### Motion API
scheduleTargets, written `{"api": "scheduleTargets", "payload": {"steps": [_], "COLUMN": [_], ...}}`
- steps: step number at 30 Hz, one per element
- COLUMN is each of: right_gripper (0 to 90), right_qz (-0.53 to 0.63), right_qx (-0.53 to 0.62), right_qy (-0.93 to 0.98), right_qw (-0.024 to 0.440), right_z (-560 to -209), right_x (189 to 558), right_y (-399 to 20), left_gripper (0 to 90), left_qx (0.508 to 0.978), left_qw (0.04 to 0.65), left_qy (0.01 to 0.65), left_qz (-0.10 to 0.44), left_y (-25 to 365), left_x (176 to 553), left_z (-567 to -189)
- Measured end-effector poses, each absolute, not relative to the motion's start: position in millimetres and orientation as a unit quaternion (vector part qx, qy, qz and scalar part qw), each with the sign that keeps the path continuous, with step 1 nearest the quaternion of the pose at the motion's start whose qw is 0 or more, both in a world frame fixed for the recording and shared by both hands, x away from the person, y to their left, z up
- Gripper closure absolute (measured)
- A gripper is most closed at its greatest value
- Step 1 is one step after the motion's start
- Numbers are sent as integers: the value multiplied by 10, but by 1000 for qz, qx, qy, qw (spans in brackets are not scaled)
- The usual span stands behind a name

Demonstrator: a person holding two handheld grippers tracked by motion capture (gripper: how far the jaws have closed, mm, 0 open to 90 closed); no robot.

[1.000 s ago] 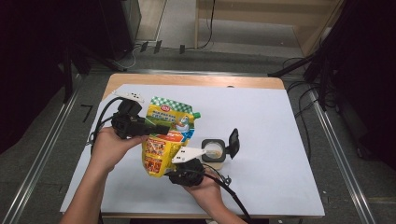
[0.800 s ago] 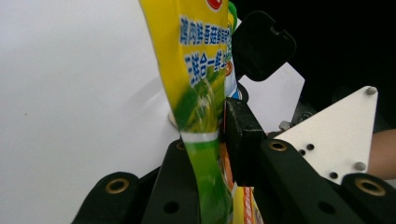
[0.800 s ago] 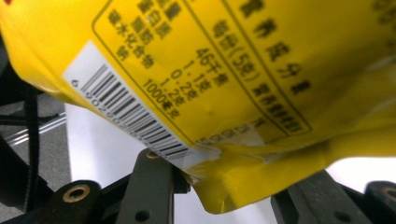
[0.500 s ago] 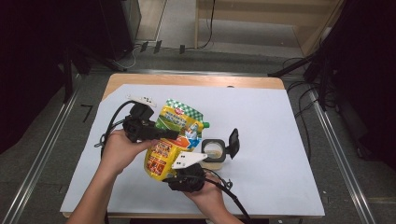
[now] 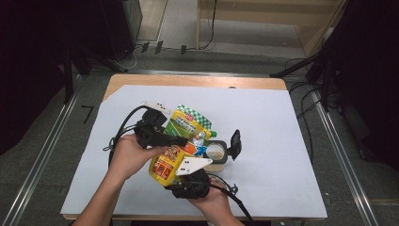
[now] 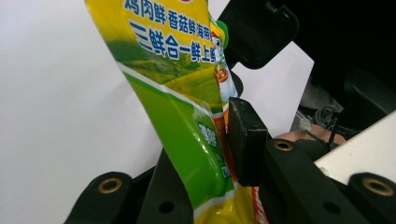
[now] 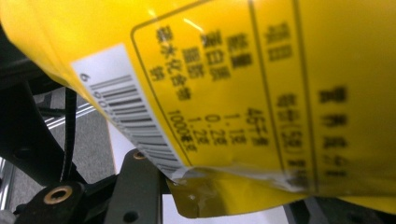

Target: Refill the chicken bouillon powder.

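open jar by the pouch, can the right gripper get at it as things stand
Probably not yet. The right gripper has the yellow end of the seasoning pouch between its jaws, and the pouch leans over the open jar. The left gripper grips the pouch too.

The table (image 5: 141, 82) has a light wooden top whose bare wood shows as a strip along the far edge and at the far left corner. A large white sheet (image 5: 282, 141) covers the rest of it, reaching the near edge and both sides, with its far left corner cut at a slant. On the sheet, near the middle, rests a small round container (image 5: 215, 151) with pale contents, and its black hinged lid (image 5: 235, 143) stands open on the right side of it. Black cable (image 5: 123, 129) lies in loops on the left part of the sheet, and another cable (image 5: 235, 201) trails over the near edge.
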State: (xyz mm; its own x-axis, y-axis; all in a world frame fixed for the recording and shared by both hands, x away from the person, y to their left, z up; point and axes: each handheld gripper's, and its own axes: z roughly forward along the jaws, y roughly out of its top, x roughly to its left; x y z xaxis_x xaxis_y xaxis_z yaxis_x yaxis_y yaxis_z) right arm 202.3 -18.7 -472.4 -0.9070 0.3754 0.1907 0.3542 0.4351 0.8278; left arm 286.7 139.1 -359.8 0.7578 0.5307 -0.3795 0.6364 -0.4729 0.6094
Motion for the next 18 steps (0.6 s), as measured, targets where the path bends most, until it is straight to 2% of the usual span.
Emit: {"api": "scheduleTargets", "payload": {"steps": [18], "right_gripper": [613], "right_qz": [479], "right_qx": [209], "right_qy": [853], "right_qw": [-1], "right_z": [-4765], "right_x": [1987], "right_y": [-140], "left_gripper": [812], "left_qx": [859], "left_qw": [346], "left_qy": [370], "left_qz": [-79], "left_y": [1237], "left_x": [2848], "left_z": [-3681]}}
